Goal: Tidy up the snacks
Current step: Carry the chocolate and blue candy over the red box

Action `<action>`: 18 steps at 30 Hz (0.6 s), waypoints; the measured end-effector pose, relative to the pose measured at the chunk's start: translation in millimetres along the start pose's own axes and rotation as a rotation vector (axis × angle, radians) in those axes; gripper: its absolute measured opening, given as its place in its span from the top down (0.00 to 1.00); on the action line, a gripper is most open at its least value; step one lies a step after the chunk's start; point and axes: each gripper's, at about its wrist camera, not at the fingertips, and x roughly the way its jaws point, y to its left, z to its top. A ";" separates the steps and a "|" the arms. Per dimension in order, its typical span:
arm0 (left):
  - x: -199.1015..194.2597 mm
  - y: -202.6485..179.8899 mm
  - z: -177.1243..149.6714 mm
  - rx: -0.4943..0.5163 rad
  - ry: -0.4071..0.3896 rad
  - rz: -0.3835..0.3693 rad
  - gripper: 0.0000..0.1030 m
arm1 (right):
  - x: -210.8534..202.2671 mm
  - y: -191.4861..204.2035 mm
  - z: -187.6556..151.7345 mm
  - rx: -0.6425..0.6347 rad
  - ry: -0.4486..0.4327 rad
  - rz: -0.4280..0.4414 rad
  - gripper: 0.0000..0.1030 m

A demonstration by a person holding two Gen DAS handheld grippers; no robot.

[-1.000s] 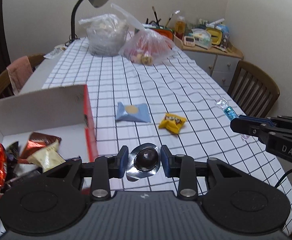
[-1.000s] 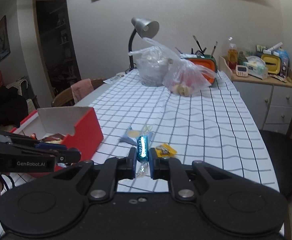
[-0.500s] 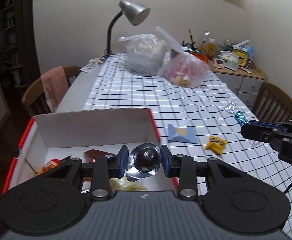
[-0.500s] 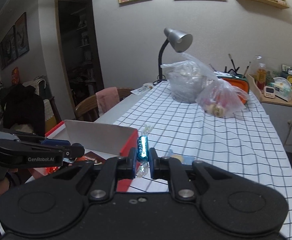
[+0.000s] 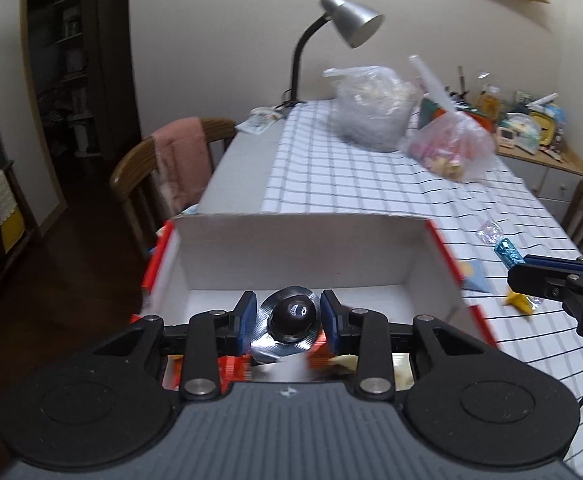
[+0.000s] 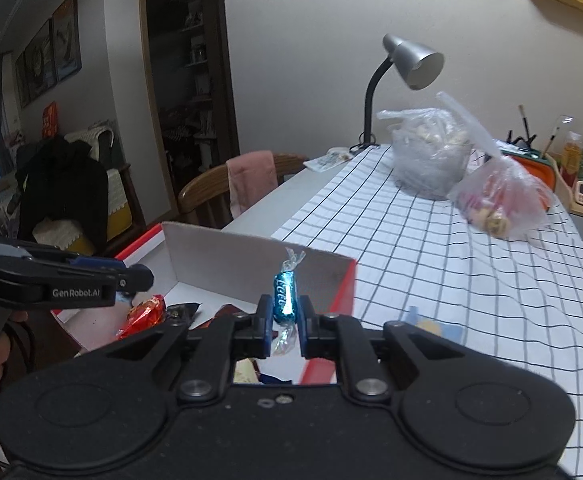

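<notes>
The foil-cupped chocolate ball (image 5: 292,314) sits pinched between the blue pads of the left hand-held gripper (image 5: 289,318), held by the rim of its silver wrapper so the round sweet is not crushed. It hangs over the open red-and-white cardboard box (image 5: 303,248), above the wrapped snacks already lying inside, which suggests a drop into the box is the step in hand. The right hand-held gripper (image 6: 285,326) is clamped on a blue twist-wrapped candy (image 6: 284,298), gripped across its middle with the twisted ends free above and below, and it is held near the box's red corner, seemingly next in line. Beyond the box, on the checked tablecloth of the table (image 5: 351,184), a light blue packet (image 5: 476,276) and a yellow wrapped sweet (image 5: 521,302) lie uncollected.
</notes>
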 end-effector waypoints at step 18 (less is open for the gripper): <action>49.5 31.1 -11.3 0.025 0.095 0.040 0.68 | 80.7 30.0 -13.7 -0.062 0.156 -0.031 0.89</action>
